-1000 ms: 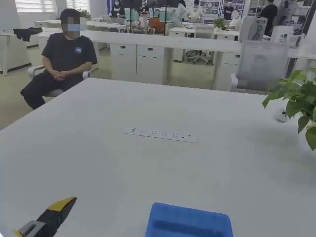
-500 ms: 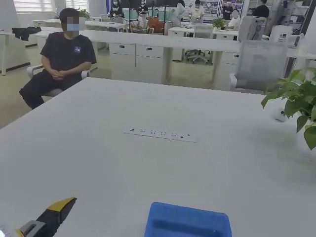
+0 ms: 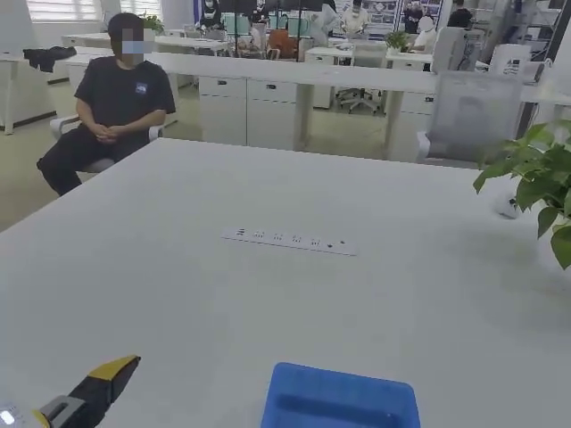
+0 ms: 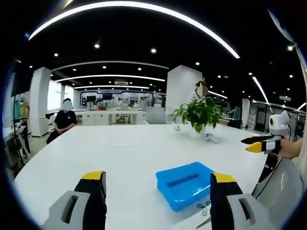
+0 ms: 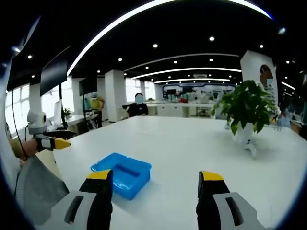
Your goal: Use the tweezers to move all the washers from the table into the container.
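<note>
A blue container (image 3: 341, 397) sits at the near edge of the white table (image 3: 268, 303). My left gripper (image 4: 157, 177) is open with nothing between its jaws, and the container (image 4: 184, 182) lies just ahead, slightly right. Several small washers (image 4: 205, 207) lie on the table beside the container's near right corner, next to the tip of the metal tweezers (image 4: 203, 223). In the head view the left gripper (image 3: 105, 379) pokes in at the bottom left. My right gripper (image 5: 154, 176) is open and empty, with the container (image 5: 121, 173) ahead to its left.
A power strip (image 3: 289, 241) is set into the table's middle. A potted plant (image 3: 535, 174) stands at the right edge. A person (image 3: 111, 107) sits beyond the far left corner. Desks and chairs stand behind.
</note>
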